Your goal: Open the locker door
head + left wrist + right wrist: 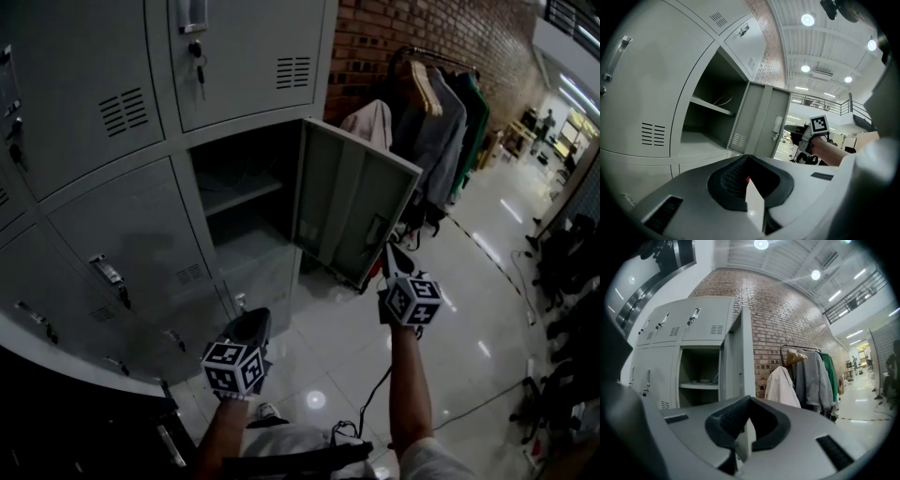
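Observation:
The grey locker door (349, 199) stands swung out to the right, and its compartment (242, 202) with one shelf is in the open. My right gripper (388, 250) hovers just off the door's free edge, close to the latch (376, 230), jaws shut and empty. The right gripper view looks past the shut jaws of that gripper (749, 399) at the door (740, 352) edge-on. My left gripper (254, 318) hangs lower, in front of the bottom lockers, shut and empty. In the left gripper view its tips (746, 158) meet below the door (761, 117).
Closed lockers (122, 234) fill the left, and keys (197, 58) hang from an upper one. A clothes rack (433, 111) with coats stands against the brick wall (389, 42) right of the door. A cable (469, 398) runs over the glossy floor, and dark chairs (572, 258) stand far right.

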A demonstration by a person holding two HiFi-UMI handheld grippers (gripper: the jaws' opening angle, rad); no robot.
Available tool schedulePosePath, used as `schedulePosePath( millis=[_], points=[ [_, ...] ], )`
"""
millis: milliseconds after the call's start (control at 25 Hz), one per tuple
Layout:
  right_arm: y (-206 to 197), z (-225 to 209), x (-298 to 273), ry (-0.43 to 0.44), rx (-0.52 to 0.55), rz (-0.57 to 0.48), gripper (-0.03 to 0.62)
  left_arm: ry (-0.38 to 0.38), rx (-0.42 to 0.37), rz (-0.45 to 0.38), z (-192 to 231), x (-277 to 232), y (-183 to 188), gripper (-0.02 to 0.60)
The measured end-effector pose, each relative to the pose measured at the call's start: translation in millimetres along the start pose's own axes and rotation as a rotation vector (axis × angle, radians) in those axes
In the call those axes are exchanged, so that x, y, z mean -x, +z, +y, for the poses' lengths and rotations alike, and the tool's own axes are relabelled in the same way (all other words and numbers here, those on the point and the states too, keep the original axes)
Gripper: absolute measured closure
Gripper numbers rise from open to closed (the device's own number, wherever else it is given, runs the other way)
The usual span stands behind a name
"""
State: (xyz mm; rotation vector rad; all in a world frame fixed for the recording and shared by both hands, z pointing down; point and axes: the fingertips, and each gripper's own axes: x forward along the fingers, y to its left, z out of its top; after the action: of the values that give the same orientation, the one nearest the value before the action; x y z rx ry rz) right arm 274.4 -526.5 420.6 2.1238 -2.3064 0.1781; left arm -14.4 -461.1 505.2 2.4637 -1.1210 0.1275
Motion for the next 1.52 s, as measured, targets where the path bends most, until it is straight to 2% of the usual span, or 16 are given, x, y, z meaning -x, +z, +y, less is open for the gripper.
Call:
schedulePosePath(
  millis=[520, 800, 1040, 1120, 1240, 1520],
  points=[
    [0.5, -37.8, -23.5, -0.082, -0.034, 0.013, 0.591, 0.03, -0.003, -0.006, 20.1, 13.8, 3.8, 0.584],
    [2.1, -33.6, -21.8, -0.093, -0.019, -0.002, 0.589, 0.04, -0.009, -0.009, 24.8, 18.2, 7.4, 0.584],
    [29.1, -17.2, 11.6, -0.14, 0.05, -0.044, 0.588, 0.063, -0.01, -0.019, 25.0, 27.7, 7.3, 0.584],
    [31.7, -6.6, 23.9, -0.111, 0.033, -0.056, 0.589, 0.072, -0.009, -0.026, 22.5, 32.4, 7.6, 0.584],
    [25.9, 13.7, 36.9, -0.025, -0.015, -0.053, 0.591, 0.08, -0.015, -0.044, 14.4, 38.6, 10.5, 0.584],
    [-11.4, 77.1, 69.1, 0.181, -0.058, 0.009, 0.592, 0.104, -0.031, -0.091, -21.2, 63.6, 11.6, 0.584]
  ],
)
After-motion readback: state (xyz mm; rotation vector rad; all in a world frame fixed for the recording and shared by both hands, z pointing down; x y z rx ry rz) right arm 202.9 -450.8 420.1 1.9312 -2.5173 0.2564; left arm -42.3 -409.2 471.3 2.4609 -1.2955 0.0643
